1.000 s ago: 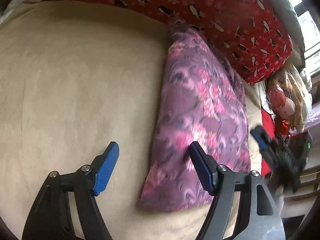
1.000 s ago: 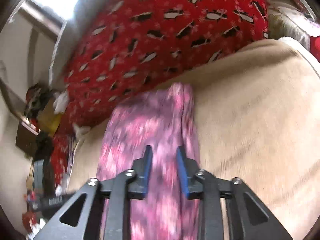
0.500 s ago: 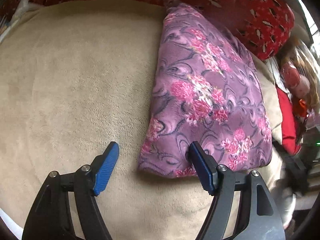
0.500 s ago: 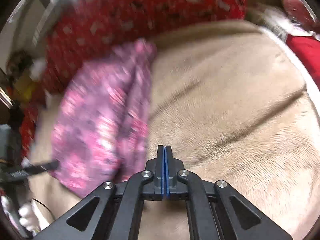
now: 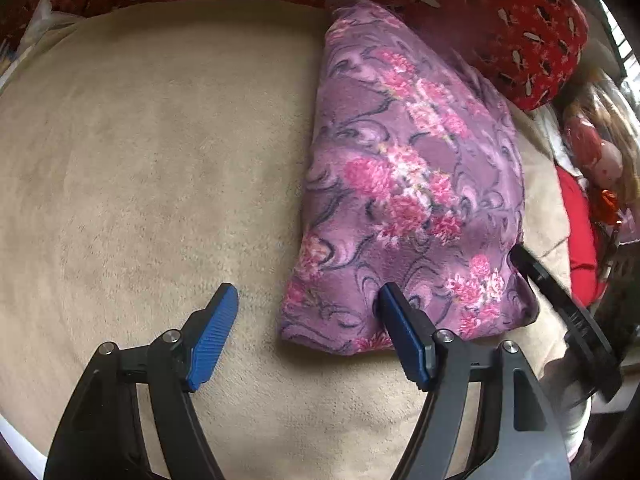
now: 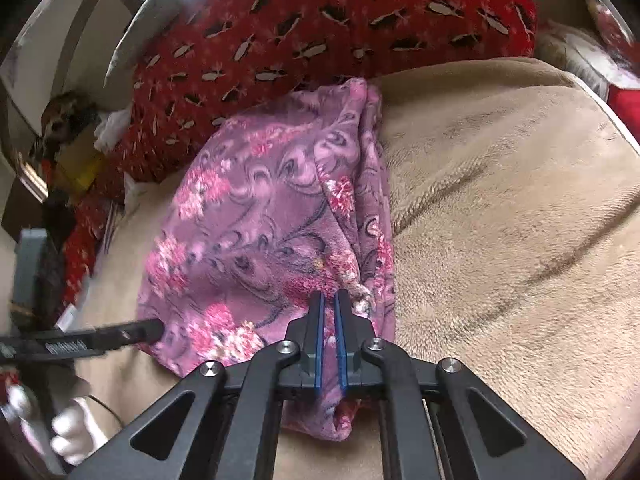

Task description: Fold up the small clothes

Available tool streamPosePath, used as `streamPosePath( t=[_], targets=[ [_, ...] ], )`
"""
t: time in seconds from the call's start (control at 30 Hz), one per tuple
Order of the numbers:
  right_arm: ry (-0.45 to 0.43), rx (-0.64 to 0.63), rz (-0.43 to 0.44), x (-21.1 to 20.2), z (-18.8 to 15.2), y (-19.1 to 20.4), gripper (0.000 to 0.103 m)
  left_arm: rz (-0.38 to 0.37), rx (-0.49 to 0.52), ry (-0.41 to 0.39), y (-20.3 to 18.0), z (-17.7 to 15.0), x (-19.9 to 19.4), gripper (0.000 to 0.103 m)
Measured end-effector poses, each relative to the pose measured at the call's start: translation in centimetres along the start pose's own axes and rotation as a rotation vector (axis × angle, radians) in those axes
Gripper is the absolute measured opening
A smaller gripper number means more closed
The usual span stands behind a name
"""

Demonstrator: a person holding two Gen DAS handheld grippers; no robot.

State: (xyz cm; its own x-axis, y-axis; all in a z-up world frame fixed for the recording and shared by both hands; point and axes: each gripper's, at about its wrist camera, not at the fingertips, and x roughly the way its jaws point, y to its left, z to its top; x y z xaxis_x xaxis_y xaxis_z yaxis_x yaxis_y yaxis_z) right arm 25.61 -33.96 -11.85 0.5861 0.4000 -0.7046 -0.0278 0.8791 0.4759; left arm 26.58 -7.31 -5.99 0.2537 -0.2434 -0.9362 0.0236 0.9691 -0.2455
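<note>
A folded purple floral fleece garment (image 5: 408,184) lies on the beige blanket (image 5: 140,180), its narrow end against the red pillow. My left gripper (image 5: 308,312) is open; its right fingertip (image 5: 390,304) dents the garment's near edge and the near corner lies between the fingers. The right gripper's tip (image 5: 524,260) touches the garment's far-side corner. In the right wrist view my right gripper (image 6: 329,300) hangs over the garment (image 6: 260,232) near its layered edge. Its jaws are opening to a narrow slit; fabric shows beneath, none pinched.
A red patterned pillow (image 5: 500,12) (image 6: 320,20) lines the far side. A doll (image 5: 600,160) and red clutter sit beside the garment. A white-gloved hand (image 6: 72,428) holds the other gripper (image 6: 152,328). The blanket (image 6: 500,220) spreads wide beyond the garment.
The right gripper's jaws closed fully over the blanket, then swung back over the garment's near edge and parted slightly. The left gripper stayed open and settled at the garment's near corner.
</note>
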Motion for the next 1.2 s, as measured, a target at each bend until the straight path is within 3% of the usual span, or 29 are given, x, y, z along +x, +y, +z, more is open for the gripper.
streamPosePath(
  t=[0.07,0.13,0.17,0.27,0.3,0.33,0.43,0.5,0.57,0.6,0.67,0.73,0.8,0.87,0.9,0.93,0.97,1.0,1.07,1.17,1.2],
  targets=[
    [-0.057,0.021,0.028,-1.4,1.5,-0.1,0.011,-0.059,-0.034,-0.025,0.5,1.3,-0.9,0.073],
    [-0.093,0.066,0.04,-1.7,3.4,-0.6,0.049,-0.106,-0.071,-0.047,0.9,3.4,-1.7,0.073],
    [-0.108,0.091,0.033,-1.5,4.3,-0.9,0.053,-0.116,-0.08,-0.044,0.9,4.6,-1.8,0.073],
    [-0.073,0.12,0.011,1.5,6.4,-1.1,0.053,-0.126,-0.09,-0.049,0.4,8.5,-1.7,0.073],
    [-0.044,0.126,-0.009,2.8,6.8,-1.1,0.043,-0.125,-0.087,-0.054,0.2,9.6,-1.5,0.073],
    [-0.039,0.108,-0.009,3.6,7.5,-0.8,0.02,-0.124,-0.083,-0.063,0.1,10.4,-1.3,0.073],
    [-0.142,0.028,-0.016,3.8,7.7,-0.1,0.015,-0.084,-0.087,-0.069,0.0,12.1,0.6,0.073],
    [-0.054,0.046,-0.068,6.1,7.5,-1.4,0.015,-0.035,-0.084,-0.012,0.4,12.4,3.2,0.074],
    [-0.038,0.125,-0.027,6.2,8.2,-2.9,0.016,-0.065,-0.088,-0.002,1.0,12.2,4.1,0.075],
    [-0.056,0.136,-0.044,5.6,8.9,-2.9,0.021,-0.086,-0.089,-0.014,1.3,12.2,3.9,0.075],
    [-0.157,0.116,-0.033,3.8,10.6,-2.2,0.023,-0.126,-0.112,-0.022,1.8,12.2,3.4,0.074],
    [-0.196,0.089,0.0,3.5,12.3,-1.2,0.023,-0.151,-0.131,-0.036,1.8,12.3,2.8,0.074],
    [-0.182,0.06,0.004,5.0,13.7,-0.3,0.023,-0.137,-0.121,-0.048,1.7,12.5,2.7,0.074],
    [-0.135,0.035,-0.048,7.3,14.1,-0.1,0.021,-0.096,-0.106,-0.03,1.6,12.6,3.4,0.076],
    [-0.067,0.017,-0.12,9.3,14.0,-0.3,0.016,-0.096,-0.101,-0.008,1.7,12.6,4.2,0.078],
    [0.054,0.011,-0.207,12.1,13.5,-1.0,0.013,-0.103,-0.103,0.001,1.7,12.6,4.4,0.079],
    [0.059,0.019,-0.203,12.7,13.2,-1.5,0.013,-0.118,-0.109,0.002,2.0,12.5,4.2,0.079],
    [0.006,0.042,-0.178,11.6,13.4,-1.7,0.012,-0.137,-0.112,0.005,2.3,12.6,3.9,0.079],
    [-0.01,0.093,-0.137,10.2,13.3,-2.4,0.013,-0.195,-0.125,0.019,3.1,12.4,3.2,0.078],
    [-0.045,0.172,-0.026,7.0,12.0,-4.1,0.036,-0.309,-0.163,0.02,4.6,11.4,2.3,0.078],
    [-0.043,0.204,0.029,6.2,11.1,-4.9,0.054,-0.336,-0.181,0.03,5.0,10.9,2.5,0.078]
  ],
)
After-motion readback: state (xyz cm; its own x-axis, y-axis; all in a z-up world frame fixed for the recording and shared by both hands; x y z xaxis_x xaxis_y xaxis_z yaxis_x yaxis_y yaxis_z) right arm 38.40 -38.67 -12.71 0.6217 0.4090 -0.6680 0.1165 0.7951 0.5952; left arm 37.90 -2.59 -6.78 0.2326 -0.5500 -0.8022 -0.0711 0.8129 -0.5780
